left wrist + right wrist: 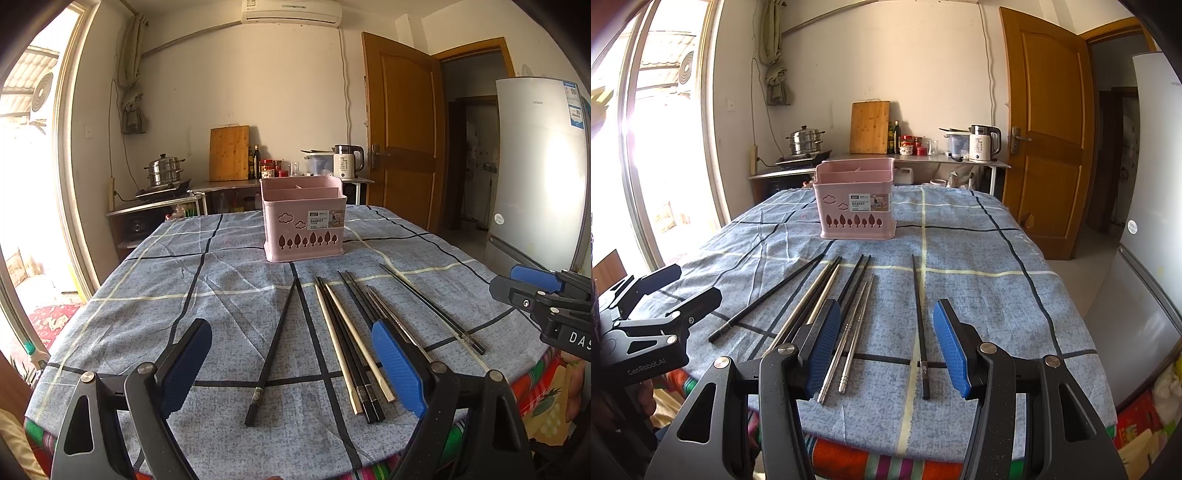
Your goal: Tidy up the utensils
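A pink divided utensil basket (303,221) (855,206) stands mid-table with nothing showing above its rim. Several chopsticks lie in front of it on the blue checked cloth. A lone black chopstick (275,350) lies between the spread fingers of my left gripper (293,369), which is open and holds nothing. To its right lie pale and black chopsticks (351,347). My right gripper (886,345) is open too. Between its blue pads lie a metal pair (855,332) and a single black chopstick (919,325). Each gripper hovers near the table's front edge.
The right gripper (504,280) shows at the right edge of the left wrist view, the left gripper (679,286) at the left of the right wrist view. A fridge (1152,221) stands right of the table. A counter with pot, cutting board and kettle (984,142) lines the back wall.
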